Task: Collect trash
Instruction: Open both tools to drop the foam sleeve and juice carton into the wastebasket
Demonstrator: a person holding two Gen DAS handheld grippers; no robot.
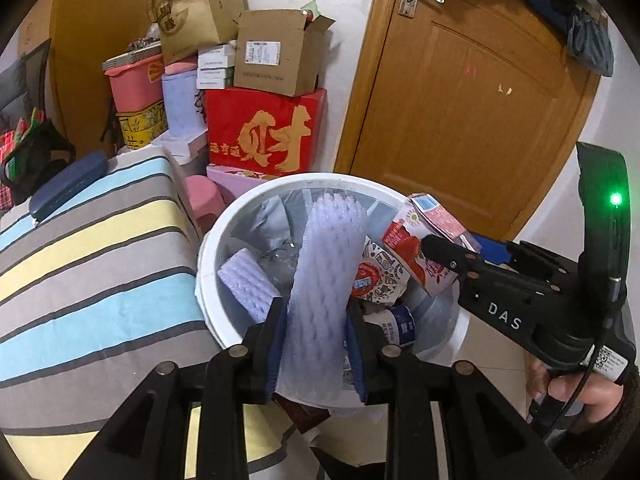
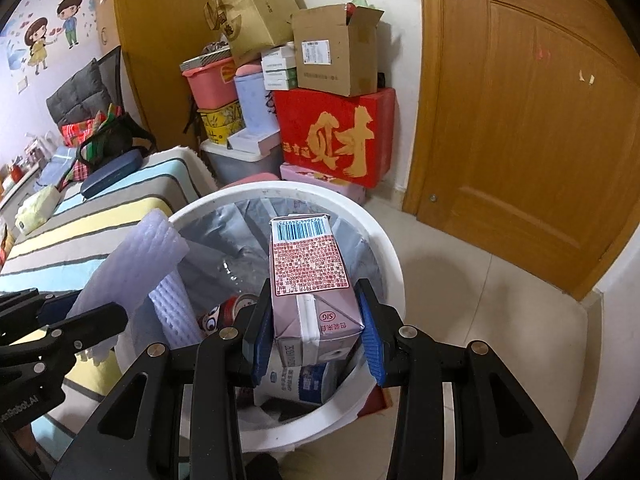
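A white trash bin (image 1: 216, 280) lined with a grey bag stands on the floor beside the bed; it also shows in the right wrist view (image 2: 384, 240). My left gripper (image 1: 318, 340) is shut on a lilac foam net sleeve (image 1: 320, 272) held upright over the bin. My right gripper (image 2: 314, 328) is shut on a pink drink carton (image 2: 308, 264) above the bin; the carton shows in the left wrist view (image 1: 424, 240) too. The bin holds another foam sleeve (image 1: 248, 280), a printed paper cup (image 1: 380, 276) and other wrappers.
A bed with a striped cover (image 1: 100, 260) lies left of the bin. Stacked boxes with a red carton (image 1: 264, 132) stand behind it. A wooden door (image 1: 460, 100) is at the right, over a tiled floor (image 2: 500, 320).
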